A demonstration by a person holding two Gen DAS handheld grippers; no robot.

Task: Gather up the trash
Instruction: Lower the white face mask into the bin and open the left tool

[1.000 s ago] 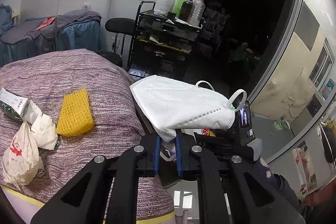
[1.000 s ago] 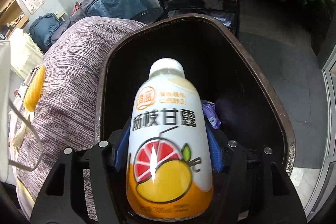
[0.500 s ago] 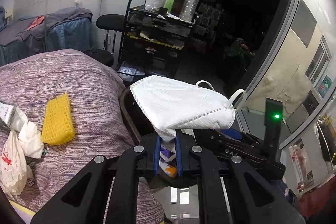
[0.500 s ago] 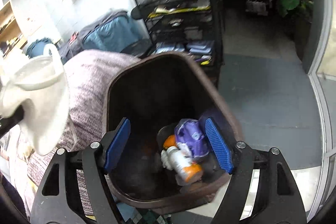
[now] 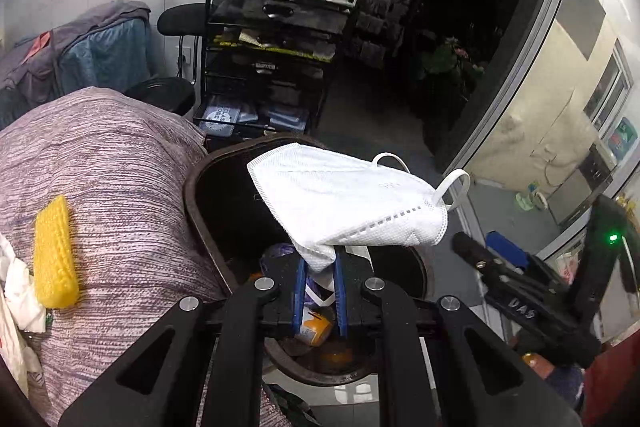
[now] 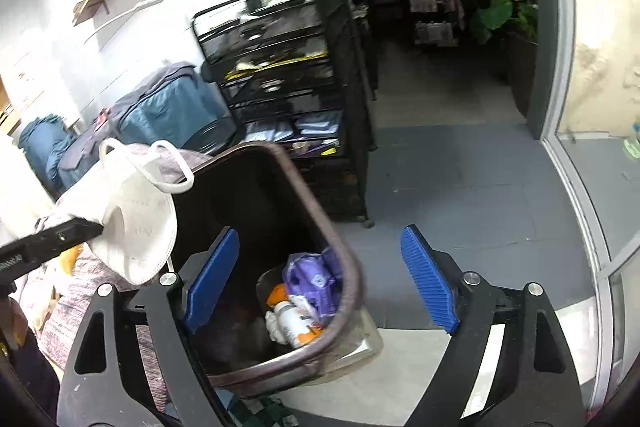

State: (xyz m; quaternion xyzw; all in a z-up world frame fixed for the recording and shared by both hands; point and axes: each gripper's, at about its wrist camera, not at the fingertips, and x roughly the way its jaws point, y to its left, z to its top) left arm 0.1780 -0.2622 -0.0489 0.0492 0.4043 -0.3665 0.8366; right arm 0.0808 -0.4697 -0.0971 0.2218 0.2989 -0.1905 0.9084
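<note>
So the left gripper (image 5: 318,281) has its blue pads pinched tight on one corner of a white face mask (image 5: 344,203), and the rest of the mask fans out from the fingers toward about 1 o'clock in the left wrist view, ear loops dangling off the far end. Its long axis runs roughly 10-to-4 across the frame. The bit that matters: the mask hangs above the open mouth of the brown trash bin (image 5: 200,211), with the pinched corner over the opening — you can see the bin's contents straight down between the pads. In the right wrist view the mask (image 6: 136,219) sits at about 9 o'clock, over the bin's left rim (image 6: 280,367), so part of it looks like it overhangs the edge, not the middle.

The right gripper (image 6: 320,279) is spread wide open and holding nothing, hovering over the near side of the bin. Down inside there's a juice bottle (image 6: 294,321) and a purple wrapper (image 6: 310,279) lying at the bottom.

My guess is the left hand is the one that acts next — just letting go should drop the mask in, though a floppy mask with loops could snag on the rim.

Still on the purple blanket (image 5: 120,187) at 9 o'clock: a yellow foam net (image 5: 54,255) and some white crumpled paper (image 5: 16,287), so more trash is left.
</note>
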